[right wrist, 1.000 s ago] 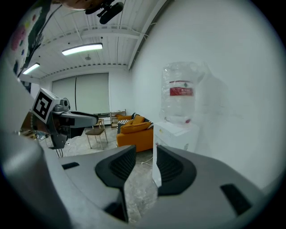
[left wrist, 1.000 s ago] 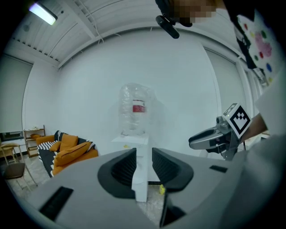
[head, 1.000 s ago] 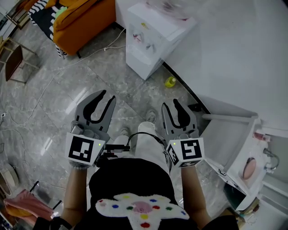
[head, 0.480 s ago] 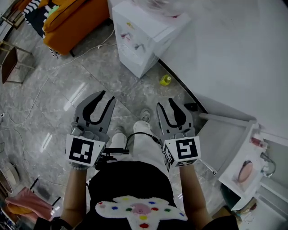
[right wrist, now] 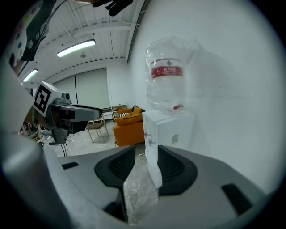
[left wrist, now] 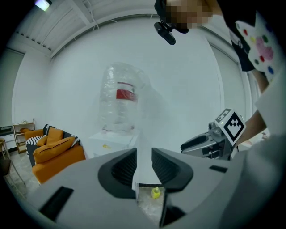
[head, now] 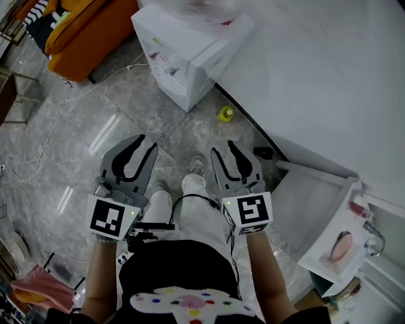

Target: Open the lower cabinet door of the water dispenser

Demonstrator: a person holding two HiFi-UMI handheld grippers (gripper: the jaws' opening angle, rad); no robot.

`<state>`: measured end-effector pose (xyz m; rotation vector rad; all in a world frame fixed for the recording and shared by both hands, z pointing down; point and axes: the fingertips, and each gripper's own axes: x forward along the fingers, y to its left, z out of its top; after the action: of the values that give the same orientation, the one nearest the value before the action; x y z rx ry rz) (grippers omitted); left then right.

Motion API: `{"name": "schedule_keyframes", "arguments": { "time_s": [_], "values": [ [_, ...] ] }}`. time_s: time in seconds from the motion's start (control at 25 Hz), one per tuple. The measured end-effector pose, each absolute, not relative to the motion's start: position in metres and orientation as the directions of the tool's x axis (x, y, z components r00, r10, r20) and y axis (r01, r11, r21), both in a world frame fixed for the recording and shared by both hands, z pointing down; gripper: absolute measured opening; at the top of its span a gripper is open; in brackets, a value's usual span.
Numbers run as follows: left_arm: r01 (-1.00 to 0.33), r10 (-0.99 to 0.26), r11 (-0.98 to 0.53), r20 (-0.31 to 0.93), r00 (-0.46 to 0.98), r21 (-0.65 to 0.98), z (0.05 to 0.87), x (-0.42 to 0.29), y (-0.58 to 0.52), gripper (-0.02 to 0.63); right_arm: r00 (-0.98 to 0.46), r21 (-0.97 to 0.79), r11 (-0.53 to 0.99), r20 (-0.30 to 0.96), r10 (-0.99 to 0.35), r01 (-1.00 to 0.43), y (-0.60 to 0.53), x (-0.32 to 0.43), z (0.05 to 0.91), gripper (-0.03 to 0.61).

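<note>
The white water dispenser [head: 183,63] stands against the wall at the top of the head view, with a clear bottle [head: 205,9] on top. Its front, taps above and lower cabinet door [head: 179,95] below, faces the orange sofa. The door looks closed. Both grippers are held in front of the person's legs, well short of the dispenser. My left gripper [head: 147,142] is open and empty, and looks towards the dispenser [left wrist: 114,141]. My right gripper [head: 223,148] has its jaws opening with nothing between them. The dispenser's lower front [right wrist: 154,172] shows through its gap.
An orange sofa [head: 82,31] stands left of the dispenser, with a white cable [head: 126,69] trailing over the marble floor. A small yellow object [head: 224,114] and a black one [head: 261,152] lie by the wall. A white stand [head: 329,215] is at the right.
Both grippers have travelled along with the walking person and sit slightly lower and further left in the head view. The dispenser has drifted to the left. Neither gripper holds anything.
</note>
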<state>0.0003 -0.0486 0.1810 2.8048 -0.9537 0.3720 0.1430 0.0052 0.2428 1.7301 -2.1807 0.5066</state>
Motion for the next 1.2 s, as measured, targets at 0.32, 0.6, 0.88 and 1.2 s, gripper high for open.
{"name": "schedule_keyframes", "arguments": {
  "time_s": [0.32,0.6,0.88,1.2],
  "values": [
    [-0.578,-0.536,-0.813,0.299,0.789,0.067,0.205,0.038,-0.064,0.112,-0.249,-0.106,0.226,0.475,-0.844,-0.968,-0.014,0.163,0.279,0.149],
    [-0.598,-0.544,-0.797,0.337,0.768,0.078,0.24,0.049,-0.082,0.112,-0.261,-0.121,0.231,0.491,-0.831,-0.965,-0.036,0.172,0.32,0.152],
    [-0.604,-0.542,-0.793,0.354,0.762,0.085,0.281,0.064,-0.096,0.112,-0.286,-0.137,0.251,0.498,-0.819,-0.958,-0.059,0.175,0.363,0.155],
    [-0.588,-0.514,-0.801,0.376,0.771,0.11,0.335,0.074,-0.106,0.11,-0.276,-0.147,0.234,0.537,-0.797,-0.961,-0.071,0.18,0.424,0.166]
  ]
}}
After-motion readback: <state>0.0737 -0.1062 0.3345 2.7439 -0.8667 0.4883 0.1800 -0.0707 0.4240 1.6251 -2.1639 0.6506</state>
